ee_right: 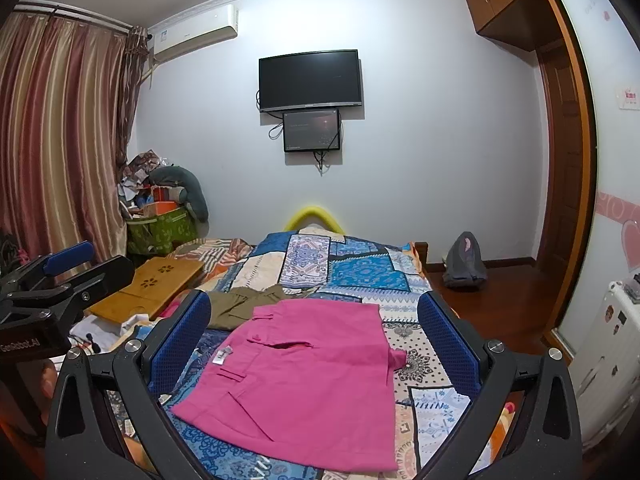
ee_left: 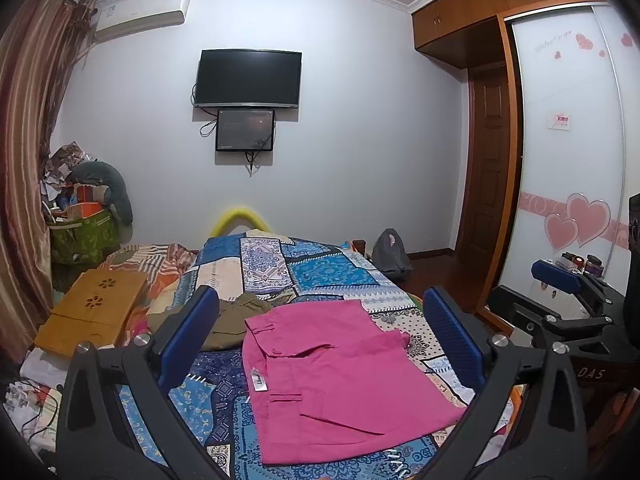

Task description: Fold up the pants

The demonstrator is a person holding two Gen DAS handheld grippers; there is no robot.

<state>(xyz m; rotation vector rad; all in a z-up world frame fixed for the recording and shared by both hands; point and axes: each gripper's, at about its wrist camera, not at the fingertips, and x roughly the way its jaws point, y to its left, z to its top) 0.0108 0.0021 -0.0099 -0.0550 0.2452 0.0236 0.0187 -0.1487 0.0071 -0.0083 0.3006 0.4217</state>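
Pink pants (ee_left: 340, 380) lie folded flat on patchwork bedspread (ee_left: 320, 272), near end of bed. Left gripper (ee_left: 320, 336) & right gripper (ee_right: 314, 344) both hover above them, jaws spread wide, nothing grasped. Olive garment (ee_left: 232, 316) just beyond pants, far-left

Even, soft indoor light, sharp focus, strong fisheye bending and dark vignetted corners.
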